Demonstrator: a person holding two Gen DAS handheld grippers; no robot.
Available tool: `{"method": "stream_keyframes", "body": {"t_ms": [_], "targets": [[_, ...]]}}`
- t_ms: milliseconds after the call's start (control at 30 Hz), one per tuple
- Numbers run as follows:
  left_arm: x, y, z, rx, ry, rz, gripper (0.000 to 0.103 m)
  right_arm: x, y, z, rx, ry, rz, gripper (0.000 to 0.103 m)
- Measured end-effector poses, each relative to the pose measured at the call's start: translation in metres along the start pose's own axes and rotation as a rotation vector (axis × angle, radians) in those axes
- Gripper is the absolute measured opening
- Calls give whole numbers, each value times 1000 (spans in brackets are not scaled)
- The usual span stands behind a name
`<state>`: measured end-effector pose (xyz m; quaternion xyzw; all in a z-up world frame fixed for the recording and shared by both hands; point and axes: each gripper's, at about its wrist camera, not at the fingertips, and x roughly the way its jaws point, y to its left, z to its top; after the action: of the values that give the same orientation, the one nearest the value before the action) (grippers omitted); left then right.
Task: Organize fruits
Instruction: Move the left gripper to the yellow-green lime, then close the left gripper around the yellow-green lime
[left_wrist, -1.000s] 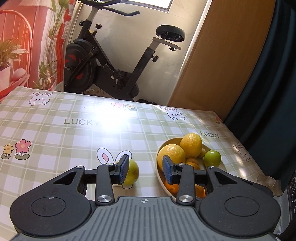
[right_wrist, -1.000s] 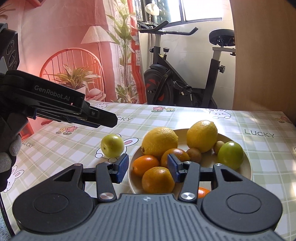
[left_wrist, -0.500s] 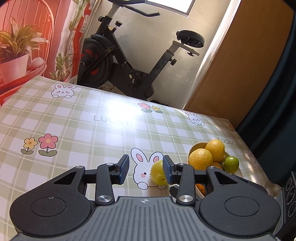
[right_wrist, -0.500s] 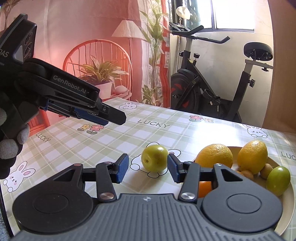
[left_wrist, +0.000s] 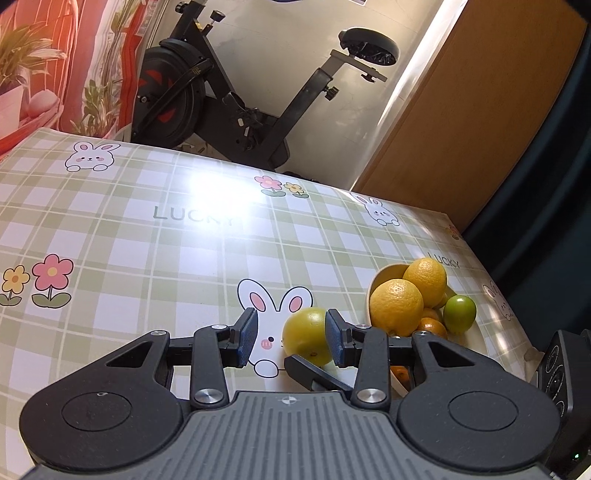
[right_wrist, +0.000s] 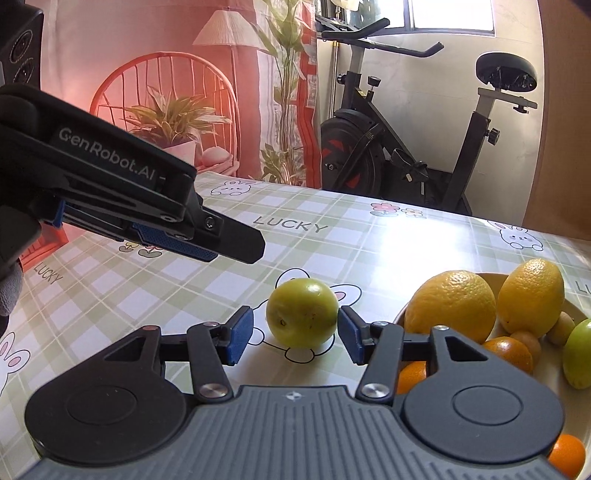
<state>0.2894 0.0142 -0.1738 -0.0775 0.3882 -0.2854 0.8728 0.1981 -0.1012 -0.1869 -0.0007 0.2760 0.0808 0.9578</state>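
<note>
Sitting between the spread pads of the right hand-held gripper (right_wrist: 295, 334), a loose yellow-green fruit (right_wrist: 302, 312) rests on the bench (right_wrist: 332, 251), nearer the right-side pad and apparently just touching it, with a clear gap to the left pad. The jaws stand wide and grip nothing. The left hand-held gripper (left_wrist: 290, 338) hovers above and to the left of the fruit, its fingers also apart and empty. The fruit is round, smooth and slightly speckled, with a small dark spot low on its skin. Just to its right stands a cream bowl (right_wrist: 576, 314) piled with lemons, oranges and a green fruit.
</note>
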Motion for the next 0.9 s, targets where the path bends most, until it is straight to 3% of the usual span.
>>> {"method": "stream_keyframes", "body": {"t_ms": [233, 600, 900], "targets": [[21, -4, -1, -26, 25, -34, 50, 8, 1, 2, -13, 20, -3, 56], [37, 0, -3, -52, 54, -46, 50, 21, -1, 4, -12, 70, 10, 56], [34, -10, -9, 4, 51, -16, 47, 24, -3, 3, -11, 75, 18, 56]]}}
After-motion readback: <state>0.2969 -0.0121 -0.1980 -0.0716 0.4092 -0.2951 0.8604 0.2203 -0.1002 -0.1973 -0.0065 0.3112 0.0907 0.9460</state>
